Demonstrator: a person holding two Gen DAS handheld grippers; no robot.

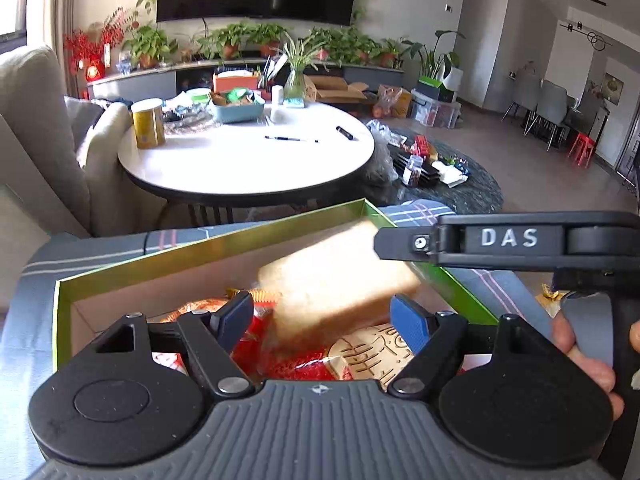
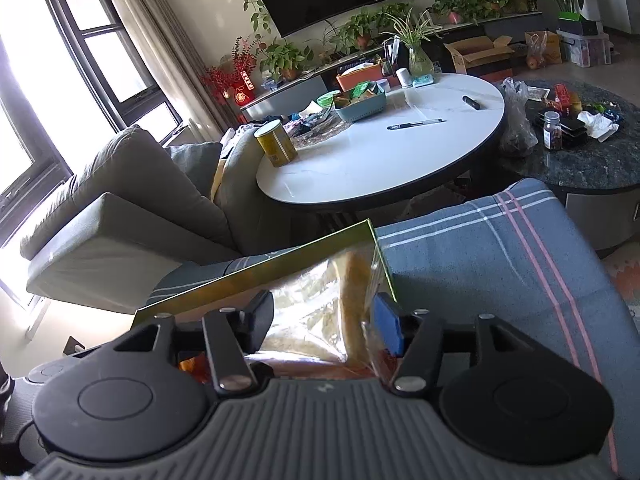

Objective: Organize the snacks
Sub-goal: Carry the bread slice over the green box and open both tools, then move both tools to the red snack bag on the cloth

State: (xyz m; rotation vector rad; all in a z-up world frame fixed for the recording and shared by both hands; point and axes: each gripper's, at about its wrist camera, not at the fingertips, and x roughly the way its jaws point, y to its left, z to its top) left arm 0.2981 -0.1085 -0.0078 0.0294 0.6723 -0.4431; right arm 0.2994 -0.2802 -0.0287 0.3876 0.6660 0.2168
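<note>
Ribbed grey housing and two black round hubs are filling the bottom of both wrist views. In the left wrist view, the left gripper (image 1: 324, 318) is hanging over an open cardboard box (image 1: 120, 276) with a green-gold rim, its jaws standing wide apart with nothing between the pads; one blue pad (image 1: 412, 322) is showing on the right side. Below it, red snack packets (image 1: 296, 364) and a tan wrapper with brown handwritten-style characters (image 1: 376, 354) are lying inside the box; the characters are too distorted to read. White raised letters "DAS" (image 1: 509, 237) are standing out on the black body of the right gripper, which is reaching in from the right edge with a hand (image 1: 584, 356) wrapped around its handle.

A bagged bread slice (image 1: 336, 280) is appearing blurred above the box contents, at the tip of that right gripper. In the right wrist view, the right gripper (image 2: 324, 320) is partly closed, its fingers (image 2: 388, 322) pressing the clear bag of bread (image 2: 316, 308) from both sides, over the box corner (image 2: 360, 236).

The box is sitting on a blue plaid cushion (image 2: 500, 264). Beyond it, a round white table (image 2: 380, 156) is carrying a yellow tin (image 2: 276, 142), a pen (image 2: 416, 123) and a teal basket (image 2: 360, 106); the tin's label cannot be read.
</note>
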